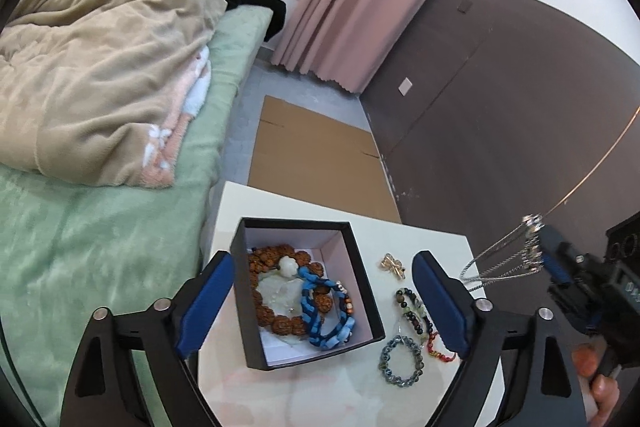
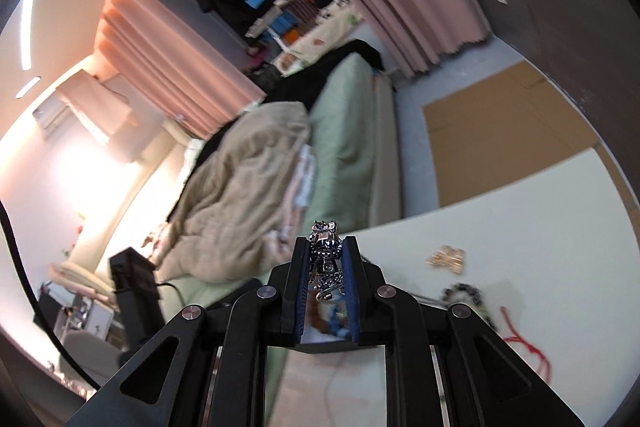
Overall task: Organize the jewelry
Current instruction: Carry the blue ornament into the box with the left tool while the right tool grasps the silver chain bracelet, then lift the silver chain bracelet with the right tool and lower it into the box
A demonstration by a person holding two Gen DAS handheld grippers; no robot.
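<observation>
On the table, bracelets lie right of the box; the bed stands left.

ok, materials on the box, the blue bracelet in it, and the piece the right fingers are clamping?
Box: looks like rigid card, matte black outside, pale lining. Blue bracelet: flat glossy links, probably plastic or glass. Clamped piece: silvery metal charms, dark in the recesses, with thin wire-like strands.
</observation>
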